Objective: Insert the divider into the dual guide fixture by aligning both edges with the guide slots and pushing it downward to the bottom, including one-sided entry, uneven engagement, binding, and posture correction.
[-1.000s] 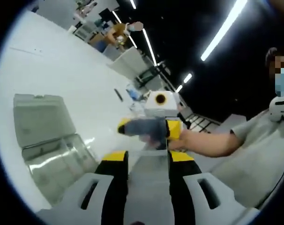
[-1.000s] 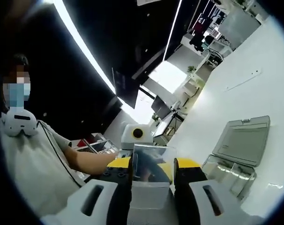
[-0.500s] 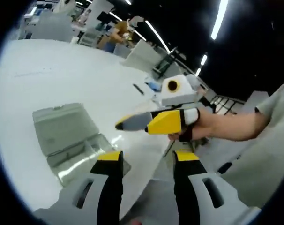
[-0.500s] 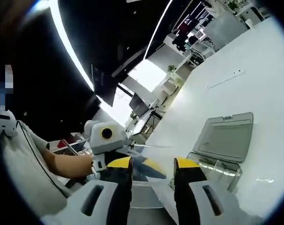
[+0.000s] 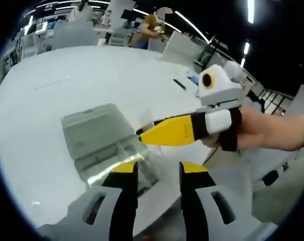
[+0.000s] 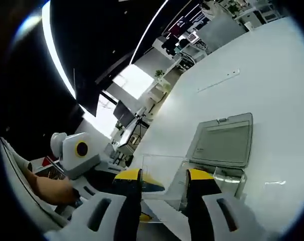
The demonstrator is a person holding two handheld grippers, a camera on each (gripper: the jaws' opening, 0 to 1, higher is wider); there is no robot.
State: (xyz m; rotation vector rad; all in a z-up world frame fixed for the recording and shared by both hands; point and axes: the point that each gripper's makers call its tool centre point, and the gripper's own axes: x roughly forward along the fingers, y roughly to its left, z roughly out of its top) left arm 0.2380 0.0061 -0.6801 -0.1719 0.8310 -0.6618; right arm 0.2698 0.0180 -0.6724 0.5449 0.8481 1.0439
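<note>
Right claw (image 6: 163,182) clamped on clear divider (image 6: 164,168), held above open fixture box (image 6: 219,150) on white desk (image 6: 272,90). Left claw (image 5: 159,173) apart, empty. Divider likely thin, stiff, slippery, light; grip top edge centrally.

Both views are riding above the white table (image 5: 51,100), looking down along their jaws from opposite sides, both taking in the clear case (image 5: 99,143) (image 6: 222,145) nearby.

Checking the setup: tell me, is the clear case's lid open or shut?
Open: the grey lid lies flat behind the clear case on the white table.
</note>
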